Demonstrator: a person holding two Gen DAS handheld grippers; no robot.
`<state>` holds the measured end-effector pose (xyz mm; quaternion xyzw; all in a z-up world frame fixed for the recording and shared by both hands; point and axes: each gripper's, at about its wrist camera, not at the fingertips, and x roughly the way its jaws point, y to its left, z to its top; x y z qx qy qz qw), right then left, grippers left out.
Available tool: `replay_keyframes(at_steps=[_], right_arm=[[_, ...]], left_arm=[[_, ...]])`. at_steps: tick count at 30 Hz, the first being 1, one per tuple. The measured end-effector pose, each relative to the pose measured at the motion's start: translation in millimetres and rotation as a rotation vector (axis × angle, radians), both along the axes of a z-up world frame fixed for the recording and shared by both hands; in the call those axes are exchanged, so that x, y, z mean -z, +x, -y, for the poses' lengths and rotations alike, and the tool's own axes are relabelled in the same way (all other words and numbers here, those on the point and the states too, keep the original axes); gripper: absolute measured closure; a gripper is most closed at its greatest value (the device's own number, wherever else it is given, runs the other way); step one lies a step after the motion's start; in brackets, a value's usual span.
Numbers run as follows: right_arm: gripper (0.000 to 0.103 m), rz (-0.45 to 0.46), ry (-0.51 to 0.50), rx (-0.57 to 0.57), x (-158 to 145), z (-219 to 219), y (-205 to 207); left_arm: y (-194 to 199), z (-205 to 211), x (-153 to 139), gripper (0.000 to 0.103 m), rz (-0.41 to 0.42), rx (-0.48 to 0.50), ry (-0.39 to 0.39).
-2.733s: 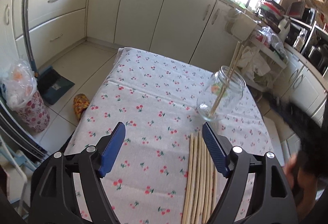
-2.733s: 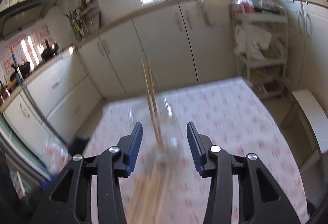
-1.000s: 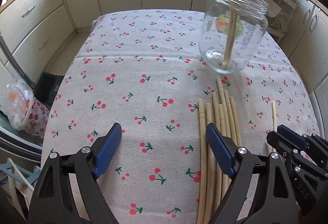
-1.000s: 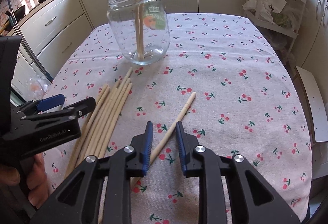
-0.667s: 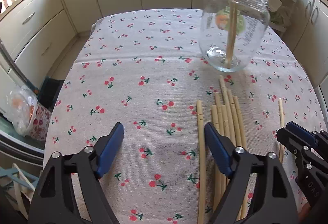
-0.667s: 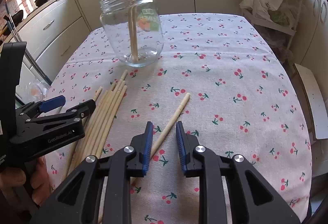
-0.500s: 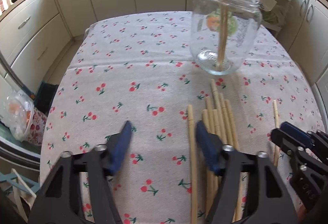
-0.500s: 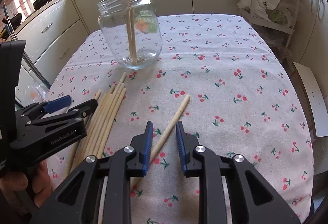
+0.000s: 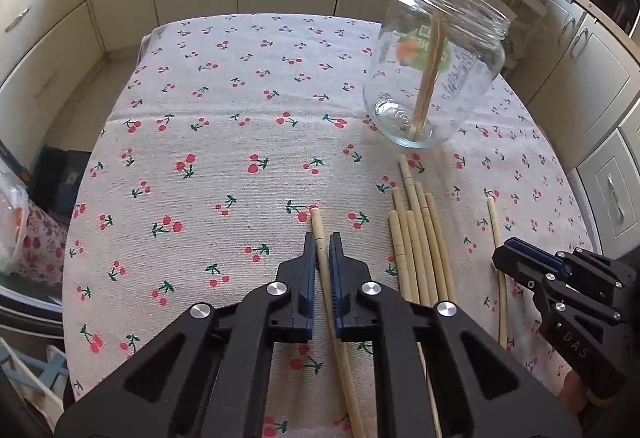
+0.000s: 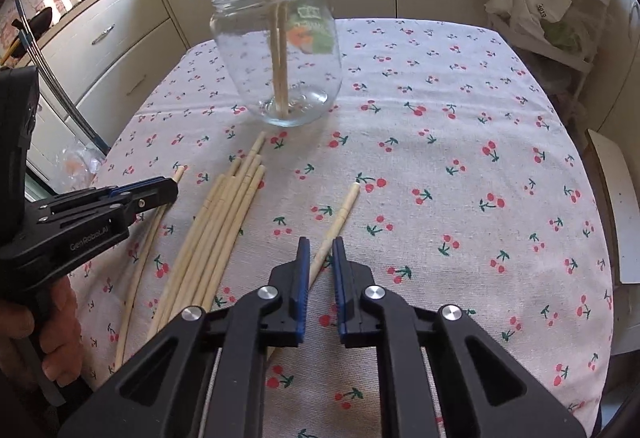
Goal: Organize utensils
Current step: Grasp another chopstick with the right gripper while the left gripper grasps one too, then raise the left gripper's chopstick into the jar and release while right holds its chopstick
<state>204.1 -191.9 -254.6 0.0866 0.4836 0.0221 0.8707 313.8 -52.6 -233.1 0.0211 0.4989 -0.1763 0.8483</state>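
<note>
Since a second ago the left gripper (image 9: pixel 322 244) has been shifted off the bundle onto a lone chopstick (image 9: pixel 320 234); its jaws, then spread wide, have just been closing and are now narrowed onto that stick, blue pads against both of its sides. The stick is seen pale bamboo, blunt-ended, its tip poking out just past the fingertips, its length running back under the gripper along the cloth.

The right gripper (image 10: pixel 320 252) has been kept in place over a second single chopstick (image 10: pixel 340 215); its jaws have just been closing further and are drawn in narrow around it. Whether the pads actually press on the wood cannot be told. This stick is laid slantwise on the cloth, thick end pointing away toward the jar.

A bundle of chopsticks (image 10: pixel 224 222) is left lying side by side between the two grippers, ends uneven, fanned slightly.

A clear glass jar (image 10: pixel 280 57) with a green-and-orange label is stood upright farther back on the cherry-print tablecloth (image 10: pixel 460 141). Two chopsticks (image 10: pixel 279 37) are held upright in it, leaning on the rim, tops cut off by the frame edge.

A hand (image 10: pixel 52 338) is seen wrapped round the left gripper's handle.
</note>
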Motion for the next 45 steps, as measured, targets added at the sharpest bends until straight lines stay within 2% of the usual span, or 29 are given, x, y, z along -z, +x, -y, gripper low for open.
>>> replay_keyframes(at_steps=[6,9,15,20,24,35,40,45], right_arm=[[0.088,-0.006,-0.031,-0.003,0,-6,6],[0.091,-0.010,-0.056,-0.010,0,-8,7],[0.091,-0.030,0.002,-0.007,0,0,9],[0.094,0.000,-0.061,-0.022,0,-8,7],[0.097,0.022,0.069,0.029,-4,7,-1],[0.097,0.213,0.312,0.142,-63,28,-38],[0.097,0.321,0.358,0.165,-98,31,-53],[0.097,0.395,0.385,0.156,-128,31,-62]], left_arm=[[0,7,0,0.096,0.015,-0.002,0.045],[-1,10,0,0.096,0.025,0.003,0.069],[-4,16,1,0.096,0.050,0.009,0.114],[-10,20,3,0.097,0.082,0.006,0.150],[-15,13,-3,0.098,0.067,-0.002,0.101],[-41,-15,-81,0.098,0.239,-0.058,-0.096],[-56,-16,-124,0.098,0.338,-0.062,-0.159],[-70,-11,-156,0.098,0.396,-0.050,-0.178]])
